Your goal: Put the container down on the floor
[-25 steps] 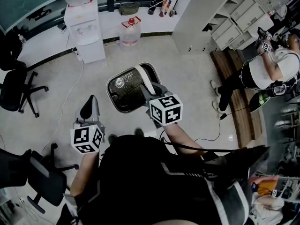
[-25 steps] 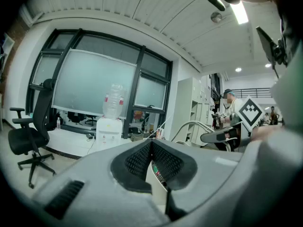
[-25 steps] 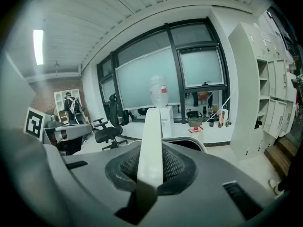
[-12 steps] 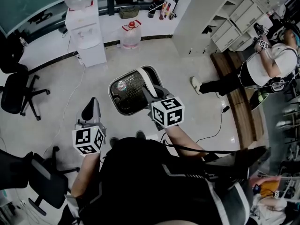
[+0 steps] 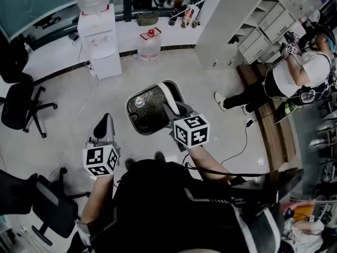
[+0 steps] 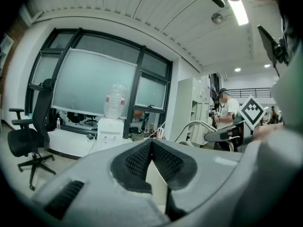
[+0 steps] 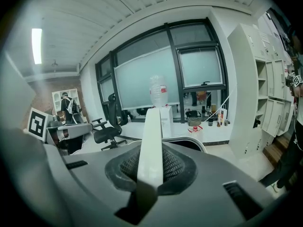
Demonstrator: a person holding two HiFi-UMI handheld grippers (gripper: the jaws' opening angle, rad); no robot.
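Over the pale floor (image 5: pixel 79 104), in front of the person, the dark mesh container (image 5: pixel 155 109) hangs by its white handle (image 5: pixel 167 95). The right hand-held gripper (image 5: pixel 174 108) is clenched on that handle, and in the right gripper view the strap runs straight up between the jaws. The left hand-held gripper (image 5: pixel 105 123) sits off to the container's left, apart from it, jaws pressed together with nothing between them. A water dispenser (image 5: pixel 100 41) stands at the far wall.
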